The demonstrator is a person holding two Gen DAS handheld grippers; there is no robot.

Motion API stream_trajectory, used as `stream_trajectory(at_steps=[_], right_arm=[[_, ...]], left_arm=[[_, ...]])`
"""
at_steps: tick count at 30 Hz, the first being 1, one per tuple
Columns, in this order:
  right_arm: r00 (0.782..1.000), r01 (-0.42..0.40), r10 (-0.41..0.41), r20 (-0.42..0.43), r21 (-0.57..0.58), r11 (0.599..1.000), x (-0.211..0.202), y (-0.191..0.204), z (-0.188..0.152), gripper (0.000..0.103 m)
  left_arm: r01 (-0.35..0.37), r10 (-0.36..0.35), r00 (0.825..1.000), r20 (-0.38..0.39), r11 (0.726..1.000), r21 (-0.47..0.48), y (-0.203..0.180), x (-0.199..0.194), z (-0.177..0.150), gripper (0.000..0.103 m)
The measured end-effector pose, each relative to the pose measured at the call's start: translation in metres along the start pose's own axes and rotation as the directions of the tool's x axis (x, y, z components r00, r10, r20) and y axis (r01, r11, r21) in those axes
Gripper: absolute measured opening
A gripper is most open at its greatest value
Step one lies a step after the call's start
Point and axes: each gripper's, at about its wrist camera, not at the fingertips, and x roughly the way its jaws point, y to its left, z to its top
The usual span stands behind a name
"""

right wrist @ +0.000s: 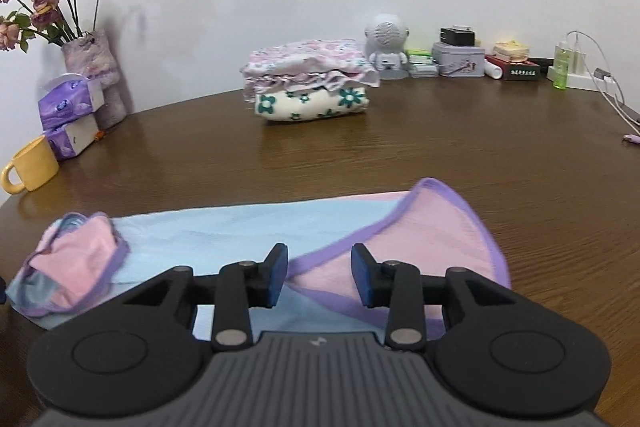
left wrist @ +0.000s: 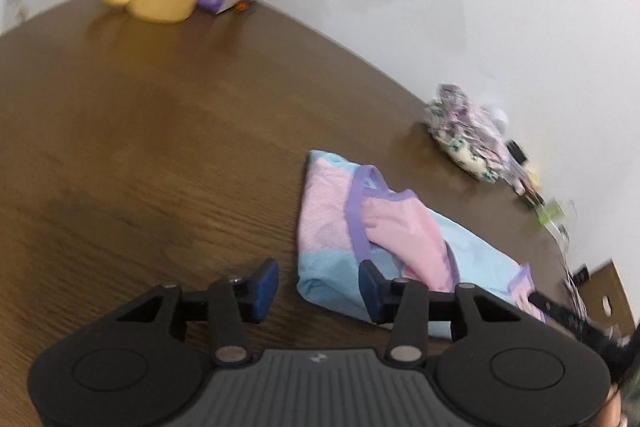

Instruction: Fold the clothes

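Where the brown wood-grain worktop (right wrist: pixel 400 147) meets the white wall, it carries everything in view. The largest thing on it is the pink and blue garment (right wrist: pixel 224 227), trimmed in purple, lying flat along the near edge in the right wrist view, with a pink flap turned over at its right end and a bunched pink part at its left end. In the left wrist view, which is tilted and blurred, the same garment (left wrist: pixel 340 227) lies to the right of centre. The stack of folded clothes (right wrist: pixel 308 83) sits far back at the centre, near the wall, a white piece with green flowers at the bottom.

The right gripper (right wrist: pixel 319 275) hovers over the garment with its jaws partly open; the cloth shows between the blue pads, but they do not press on it. The left gripper (left wrist: pixel 319 287) is likewise partly open at the garment's near corner, one pad over bare wood, the other over the cloth, gripping nothing.

At the far left stand a vase of dried roses (right wrist: pixel 92 67), two purple tissue packs (right wrist: pixel 68 115) and a yellow mug (right wrist: pixel 32 165). At the far right are a small white robot figure (right wrist: pixel 386 43), a tin (right wrist: pixel 458 59) and a green bottle (right wrist: pixel 562 67).
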Motion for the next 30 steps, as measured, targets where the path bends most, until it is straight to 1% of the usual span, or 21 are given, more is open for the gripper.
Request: stream_trajectory(at_steps=[3, 4, 7, 8, 9, 11, 14, 16, 18, 20, 22, 26, 30], right_arm=[[1.000, 0.000, 0.000, 0.000, 0.000, 1.000, 0.000, 0.000, 0.000, 0.036], [1.000, 0.000, 0.000, 0.000, 0.000, 1.000, 0.000, 0.000, 0.000, 0.039], [1.000, -0.001, 0.001, 0.000, 0.000, 1.000, 0.000, 0.001, 0.000, 0.040], [1.000, -0.001, 0.001, 0.000, 0.000, 1.000, 0.000, 0.001, 0.000, 0.040], [1.000, -0.001, 0.001, 0.000, 0.000, 1.000, 0.000, 0.001, 0.000, 0.040], [1.000, -0.001, 0.001, 0.000, 0.000, 1.000, 0.000, 0.001, 0.000, 0.040], [1.000, -0.001, 0.001, 0.000, 0.000, 1.000, 0.000, 0.001, 0.000, 0.040], [1.000, -0.001, 0.001, 0.000, 0.000, 1.000, 0.000, 0.001, 0.000, 0.040], [1.000, -0.002, 0.002, 0.000, -0.001, 1.000, 0.000, 0.002, 0.000, 0.040], [1.000, -0.002, 0.002, 0.000, -0.001, 1.000, 0.000, 0.002, 0.000, 0.040], [1.000, -0.002, 0.002, 0.000, -0.001, 1.000, 0.000, 0.002, 0.000, 0.040], [1.000, -0.002, 0.002, 0.000, -0.001, 1.000, 0.000, 0.002, 0.000, 0.040], [1.000, -0.003, 0.003, 0.000, -0.001, 1.000, 0.000, 0.003, 0.000, 0.040]], left_arm=[[-0.022, 0.022, 1.000, 0.001, 0.998, -0.059, 0.001, 0.003, 0.003, 0.035], [-0.030, 0.030, 1.000, 0.000, 0.997, -0.072, 0.000, 0.004, 0.004, 0.035], [-0.056, 0.056, 0.998, -0.003, 0.993, -0.101, -0.002, 0.005, 0.005, 0.034], [-0.064, 0.064, 0.998, -0.001, 0.992, -0.113, -0.002, 0.006, 0.005, 0.030], [-0.069, 0.069, 0.998, 0.001, 0.990, -0.126, -0.001, 0.007, 0.005, 0.023], [-0.061, 0.062, 0.998, 0.001, 0.986, -0.153, 0.000, 0.009, 0.003, 0.015], [-0.046, 0.047, 0.999, 0.002, 0.981, -0.191, 0.001, 0.013, 0.001, 0.014], [-0.050, 0.053, 0.998, 0.013, 0.980, -0.194, -0.001, 0.013, 0.000, 0.014], [-0.062, 0.066, 0.998, 0.021, 0.983, -0.176, -0.004, 0.013, -0.002, 0.012], [-0.080, 0.085, 0.996, 0.027, 0.985, -0.153, -0.009, 0.013, -0.004, 0.007], [-0.096, 0.101, 0.994, 0.032, 0.989, -0.116, -0.014, 0.013, -0.005, 0.005], [-0.111, 0.113, 0.992, 0.059, 0.993, -0.032, -0.028, 0.009, -0.005, 0.004], [-0.118, 0.113, 0.989, 0.097, 0.992, 0.048, -0.043, 0.003, -0.004, 0.004]])
